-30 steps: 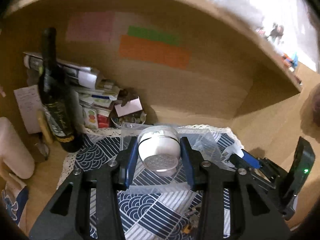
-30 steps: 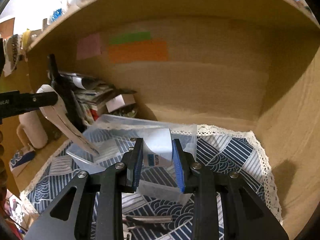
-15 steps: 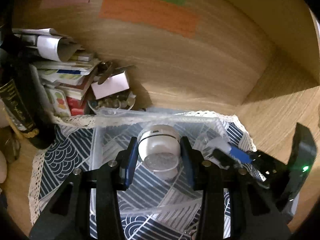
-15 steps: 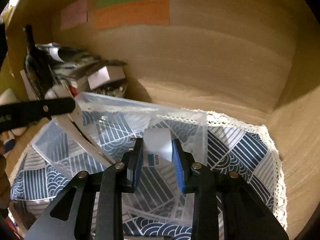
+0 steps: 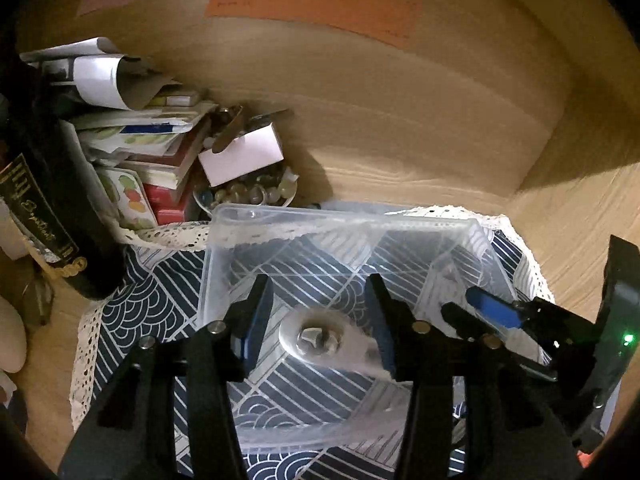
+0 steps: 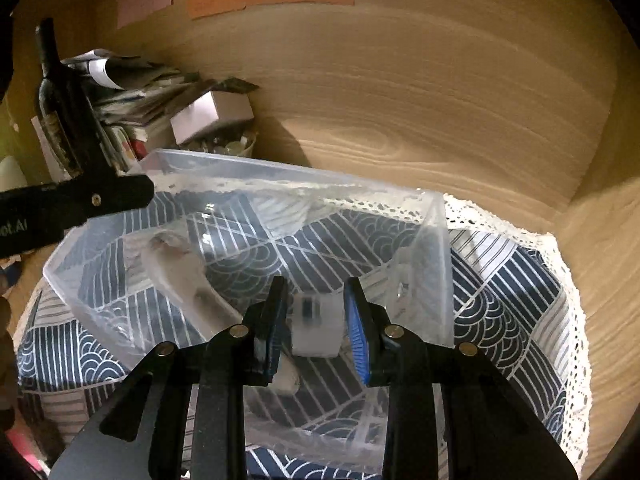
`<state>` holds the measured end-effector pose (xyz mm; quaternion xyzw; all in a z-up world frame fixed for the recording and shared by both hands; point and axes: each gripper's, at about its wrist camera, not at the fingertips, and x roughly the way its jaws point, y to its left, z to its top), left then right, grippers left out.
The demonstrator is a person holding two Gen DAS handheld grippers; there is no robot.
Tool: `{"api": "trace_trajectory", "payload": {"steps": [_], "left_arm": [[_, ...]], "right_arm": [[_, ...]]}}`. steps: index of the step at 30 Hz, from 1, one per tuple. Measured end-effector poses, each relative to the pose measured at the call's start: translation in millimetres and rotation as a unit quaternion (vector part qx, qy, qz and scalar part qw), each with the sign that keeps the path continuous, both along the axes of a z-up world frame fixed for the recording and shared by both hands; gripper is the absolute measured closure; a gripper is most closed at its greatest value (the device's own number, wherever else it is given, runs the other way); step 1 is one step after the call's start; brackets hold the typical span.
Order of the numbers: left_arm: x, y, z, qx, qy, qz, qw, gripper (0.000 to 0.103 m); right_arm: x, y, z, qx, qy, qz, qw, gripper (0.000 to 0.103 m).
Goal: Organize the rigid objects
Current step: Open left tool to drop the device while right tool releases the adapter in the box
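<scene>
A clear plastic bin (image 5: 224,240) (image 6: 304,176) stands on a blue patterned cloth (image 5: 140,300) (image 6: 520,280). My left gripper (image 5: 320,312) is open above the bin; a white round object (image 5: 324,340), blurred, lies between and below its fingers inside the bin. My right gripper (image 6: 316,316) is open over the bin's right part; a small white box (image 6: 320,328), blurred, sits loose between its fingers. The right gripper also shows in the left wrist view (image 5: 500,316).
A dark wine bottle (image 5: 44,208) (image 6: 56,112) stands left of the cloth. A pile of books and papers (image 5: 140,140), a white box (image 5: 240,156) and a bowl of marbles (image 5: 248,192) crowd the back left corner. Wooden walls close in behind and right.
Both grippers moved down into the bin and opened. The white round object dropped from the left gripper, and the white box came loose from the right gripper.
</scene>
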<state>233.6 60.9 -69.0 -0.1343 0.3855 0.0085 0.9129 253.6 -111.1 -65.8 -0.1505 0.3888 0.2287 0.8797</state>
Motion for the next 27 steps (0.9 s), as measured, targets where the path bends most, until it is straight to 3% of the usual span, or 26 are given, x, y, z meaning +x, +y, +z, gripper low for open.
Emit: {"api": "trace_trajectory", "payload": {"steps": [4, 8, 17, 27], "left_arm": [[-11.0, 1.1, 10.1, 0.008, 0.003, 0.003, 1.0000, 0.048], [-27.8, 1.9, 23.5, 0.018, -0.010, 0.006, 0.9998, 0.037], [-82.6, 2.7, 39.9, 0.051, -0.024, 0.010, 0.9984, 0.006], [-136.1, 0.7, 3.7, 0.062, 0.020, 0.005, 0.9979, 0.004]], "right_arm": [[-13.0, -8.2, 19.1, 0.016, -0.017, 0.004, 1.000, 0.076], [-31.8, -14.9, 38.4, 0.029, -0.041, 0.007, 0.999, 0.066], [-79.7, -33.8, 59.4, 0.050, -0.072, 0.016, 0.996, 0.048], [-123.6, -52.7, 31.3, 0.063, -0.046, 0.013, 0.997, 0.046]]}}
